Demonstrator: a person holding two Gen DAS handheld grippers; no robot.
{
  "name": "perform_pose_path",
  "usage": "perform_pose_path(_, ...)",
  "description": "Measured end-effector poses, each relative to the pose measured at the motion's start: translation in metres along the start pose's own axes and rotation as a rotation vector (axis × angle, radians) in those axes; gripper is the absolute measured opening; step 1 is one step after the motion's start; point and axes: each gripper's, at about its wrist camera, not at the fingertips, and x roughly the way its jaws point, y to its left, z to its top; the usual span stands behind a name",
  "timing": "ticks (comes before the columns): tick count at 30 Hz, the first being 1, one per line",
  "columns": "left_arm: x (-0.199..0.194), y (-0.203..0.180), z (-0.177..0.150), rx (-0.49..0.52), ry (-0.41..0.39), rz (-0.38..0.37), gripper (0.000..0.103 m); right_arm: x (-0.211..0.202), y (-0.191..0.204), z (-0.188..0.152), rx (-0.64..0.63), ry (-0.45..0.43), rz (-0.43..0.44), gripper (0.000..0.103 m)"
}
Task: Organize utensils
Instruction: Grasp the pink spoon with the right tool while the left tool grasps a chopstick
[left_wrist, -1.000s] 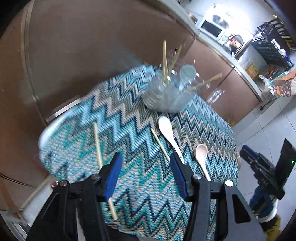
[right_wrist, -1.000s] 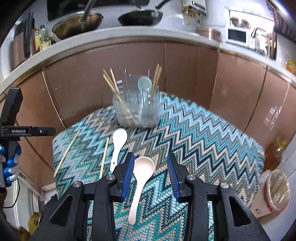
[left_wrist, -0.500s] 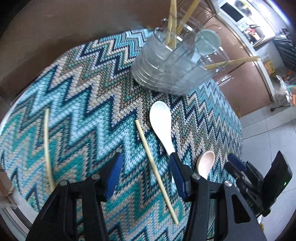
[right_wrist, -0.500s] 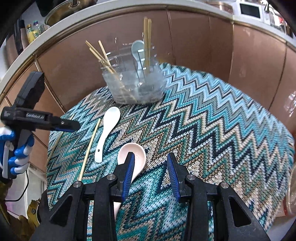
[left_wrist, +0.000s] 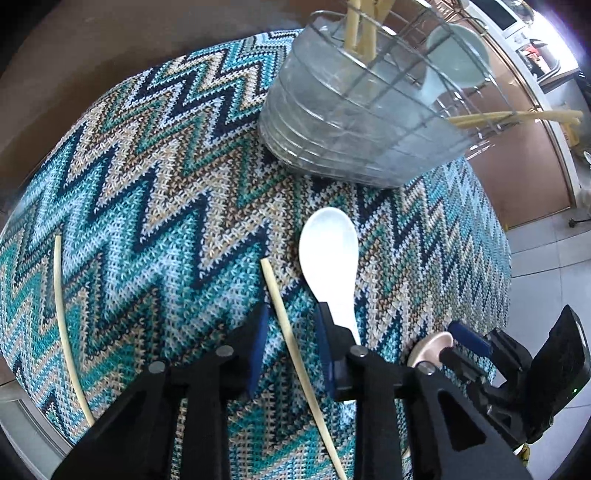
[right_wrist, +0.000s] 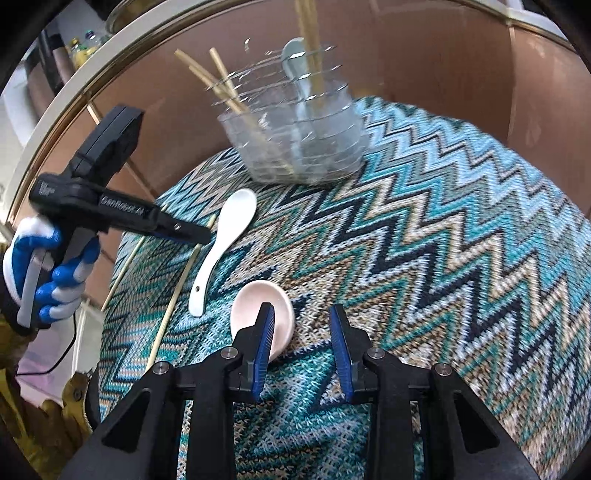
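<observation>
My left gripper hangs low over the zigzag cloth, jaws closing, with a pale chopstick lying between the pads and not touching them. A white spoon lies just to its right. Another chopstick lies far left. My right gripper is also closing, its left finger over the bowl of a pink spoon, with nothing gripped. A clear holder with chopsticks and a pale blue spoon stands at the back. In the right wrist view, a gloved hand carries the left gripper.
The round table's cloth drops off at the edges. Brown cabinet fronts curve close behind the holder. Tiled floor lies beyond the table's right side. The right gripper sits by the pink spoon.
Both grippers have come down closer to the table. The left one shifted from the far-left chopstick to the middle one and narrowed its jaws. The right one now sits over the pink spoon's bowl.
</observation>
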Motion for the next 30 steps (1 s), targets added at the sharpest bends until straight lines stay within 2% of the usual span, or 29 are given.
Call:
perform_pose_path(8,0.011,-0.008,0.010,-0.003,0.025,0.034,0.014,0.021,-0.009,0.010,-0.035,0.066,0.065,0.032)
perform_pose_path(13,0.014,-0.008,0.012,-0.004,0.020,0.040,0.011,0.030,-0.014,0.020,-0.052,0.088,0.105,0.025)
perform_pose_path(17,0.012,-0.005,0.010,-0.004,0.007,0.042,0.009,0.037,-0.009,0.026,-0.081,0.106,0.116,0.014)
perform_pose_path(23,0.006,0.003,0.003,-0.004,-0.024,0.006,0.006,0.037,0.001,0.028,-0.119,0.102,0.081,0.008)
perform_pose_path(30,-0.021,0.009,-0.007,0.033,-0.117,-0.058,0.005,0.023,0.017,0.025,-0.159,0.081,-0.023,0.007)
